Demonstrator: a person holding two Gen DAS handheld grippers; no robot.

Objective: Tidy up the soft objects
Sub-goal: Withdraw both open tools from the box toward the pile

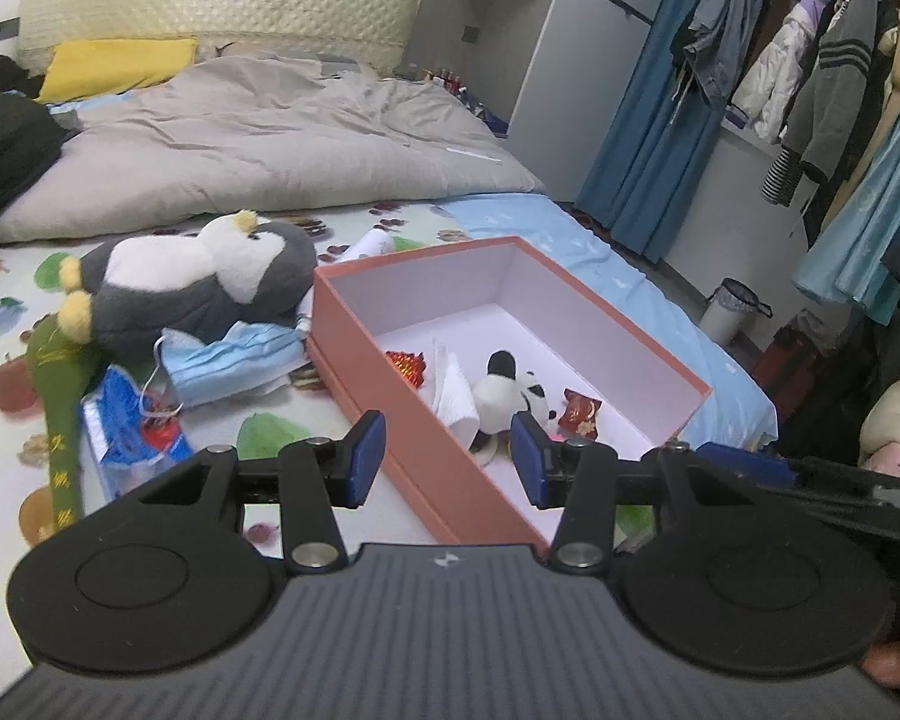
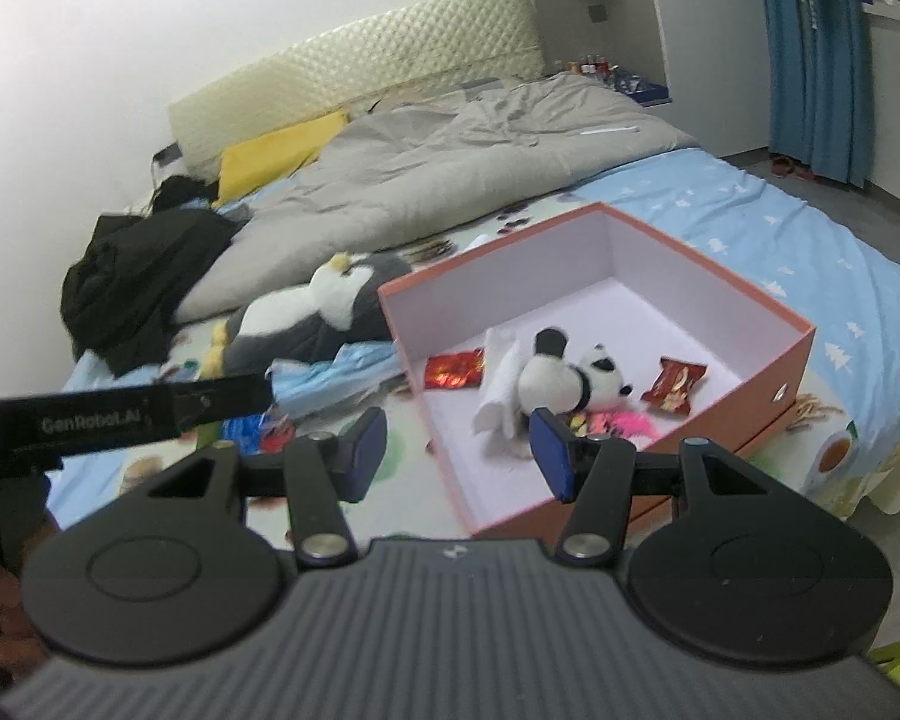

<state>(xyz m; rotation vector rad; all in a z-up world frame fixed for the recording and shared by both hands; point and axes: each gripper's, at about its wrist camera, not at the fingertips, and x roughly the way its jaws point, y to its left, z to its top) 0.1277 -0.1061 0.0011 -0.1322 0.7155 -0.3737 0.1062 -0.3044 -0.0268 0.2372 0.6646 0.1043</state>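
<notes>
An open pink box (image 1: 354,354) (image 2: 801,333) with a white inside lies on the bed. In it are a small panda plush (image 1: 507,393) (image 2: 570,375), a white rolled cloth (image 1: 456,399) (image 2: 498,396) and red snack packets (image 1: 581,414) (image 2: 673,385). A big grey and white penguin plush (image 1: 192,285) (image 2: 312,315) lies left of the box, with a blue face mask (image 1: 234,360) (image 2: 330,375) in front of it. My left gripper (image 1: 447,459) is open and empty over the box's near wall. My right gripper (image 2: 459,453) is open and empty above the box's near corner.
A blue tissue packet (image 1: 126,432) and a green strip (image 1: 60,414) lie left of the mask. A grey duvet (image 1: 258,138), yellow pillow (image 1: 114,66) and black clothes (image 2: 138,276) fill the far bed. Hanging clothes (image 1: 810,72) and a bin (image 1: 732,312) stand to the right.
</notes>
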